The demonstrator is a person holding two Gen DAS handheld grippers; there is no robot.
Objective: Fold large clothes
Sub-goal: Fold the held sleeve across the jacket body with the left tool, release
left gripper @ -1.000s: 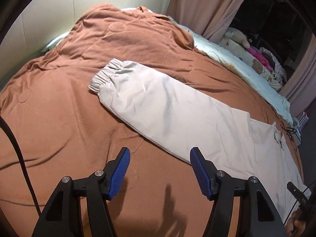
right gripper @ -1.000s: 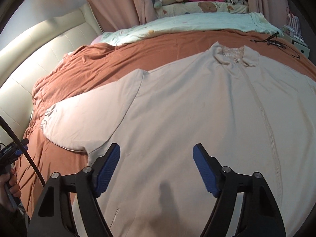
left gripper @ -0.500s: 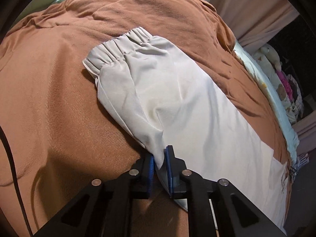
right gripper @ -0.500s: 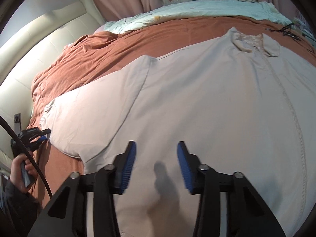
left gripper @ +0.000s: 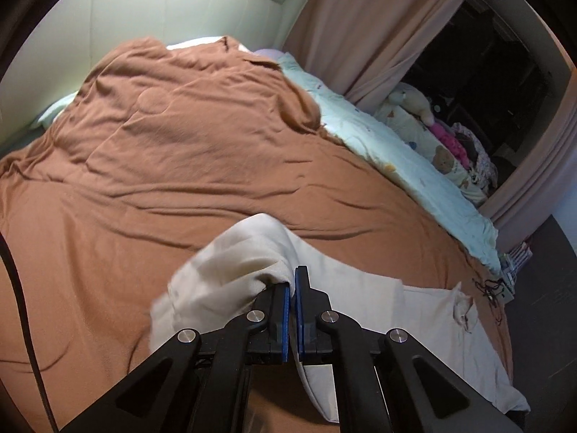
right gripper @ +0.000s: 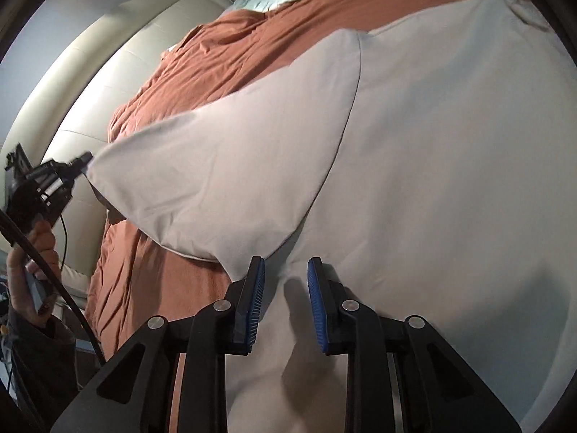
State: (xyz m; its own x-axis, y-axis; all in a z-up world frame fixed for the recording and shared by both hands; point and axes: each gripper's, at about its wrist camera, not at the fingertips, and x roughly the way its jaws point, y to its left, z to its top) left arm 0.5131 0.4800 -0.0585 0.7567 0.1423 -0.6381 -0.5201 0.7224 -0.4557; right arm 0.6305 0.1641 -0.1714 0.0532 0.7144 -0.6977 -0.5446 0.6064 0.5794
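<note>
Covering bed, rust-brown blanket (left gripper: 187,166) fills room's centre; cream headboard (left gripper: 151,11) behind, pink curtain (left gripper: 364,25) and plush toys (left gripper: 414,103) far right of left tool (left gripper: 292,290). Left tool clamped on pale garment's sleeve (left gripper: 230,270), lifted clear of blanket. Right tool (right gripper: 285,274), jaws just closing, narrow gap, poised over garment (right gripper: 432,180) at armpit seam. Person's hand (right gripper: 32,252) far left.

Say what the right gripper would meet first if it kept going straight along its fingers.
Most likely the pale grey fabric garment spread on the rust-brown bedspread: the right gripper, its jaws just closing and still apart, points down at the cloth near the sleeve's underarm seam. Depth is unclear, but nothing else lies ahead.
</note>
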